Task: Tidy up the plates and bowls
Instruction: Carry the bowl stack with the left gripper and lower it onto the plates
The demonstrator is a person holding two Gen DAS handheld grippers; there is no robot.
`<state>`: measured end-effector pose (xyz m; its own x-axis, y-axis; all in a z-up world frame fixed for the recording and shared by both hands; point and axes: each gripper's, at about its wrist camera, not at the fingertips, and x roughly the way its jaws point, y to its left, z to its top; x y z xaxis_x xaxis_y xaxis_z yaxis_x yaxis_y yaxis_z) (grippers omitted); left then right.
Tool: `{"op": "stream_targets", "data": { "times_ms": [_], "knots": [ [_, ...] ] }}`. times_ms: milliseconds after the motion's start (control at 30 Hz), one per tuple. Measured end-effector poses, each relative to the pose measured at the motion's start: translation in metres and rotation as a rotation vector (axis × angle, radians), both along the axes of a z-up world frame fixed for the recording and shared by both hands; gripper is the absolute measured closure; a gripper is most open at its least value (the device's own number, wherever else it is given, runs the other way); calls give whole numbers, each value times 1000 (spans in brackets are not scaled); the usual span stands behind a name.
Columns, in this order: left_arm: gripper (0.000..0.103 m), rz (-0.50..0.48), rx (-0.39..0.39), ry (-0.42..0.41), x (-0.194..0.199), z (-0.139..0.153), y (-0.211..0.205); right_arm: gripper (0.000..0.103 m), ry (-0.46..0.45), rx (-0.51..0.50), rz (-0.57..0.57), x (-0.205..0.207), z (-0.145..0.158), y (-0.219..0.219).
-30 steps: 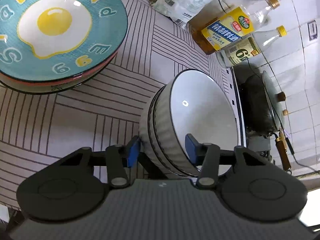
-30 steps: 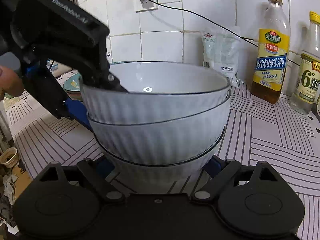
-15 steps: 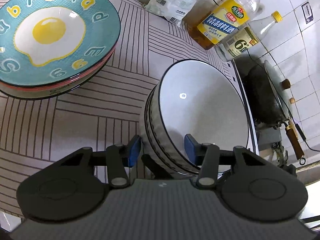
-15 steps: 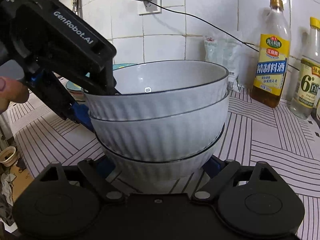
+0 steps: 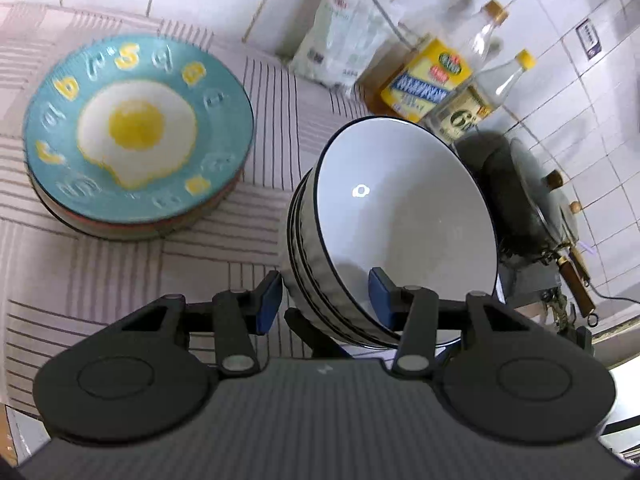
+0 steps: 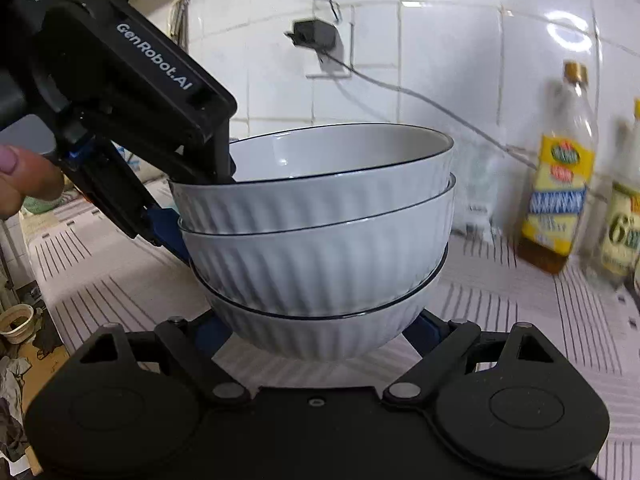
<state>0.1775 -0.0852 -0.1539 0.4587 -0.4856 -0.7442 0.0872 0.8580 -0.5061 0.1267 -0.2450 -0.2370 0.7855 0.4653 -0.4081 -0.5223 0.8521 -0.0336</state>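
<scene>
A stack of three white ribbed bowls is held up off the striped tablecloth. My left gripper is shut on the near rim of the stack, one finger inside the top bowl, one outside. My right gripper is shut on the bottom bowl from both sides. The left gripper also shows in the right wrist view, clamped on the rim at the left. A stack of plates topped by a teal fried-egg plate sits on the table to the left.
Two oil and vinegar bottles and a white bag stand against the tiled wall. A black wok sits on the stove to the right. A wall socket with a cable is behind the bowls.
Both grippers have lifted the bowl stack higher and tilted it slightly. The plates and bottles now look farther below and blurred by the motion.
</scene>
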Motion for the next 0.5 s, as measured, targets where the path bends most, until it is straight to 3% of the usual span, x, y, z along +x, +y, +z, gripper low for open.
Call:
{"op": "stream_targets", "data": {
  "times_ms": [267,500],
  "knots": [
    [58,64,28,-21,8,36,44,10,-27,20,82,26,33,42],
    [58,75,86,-26,30,49,86,10,-32,66,103,53,40,88]
  ]
}}
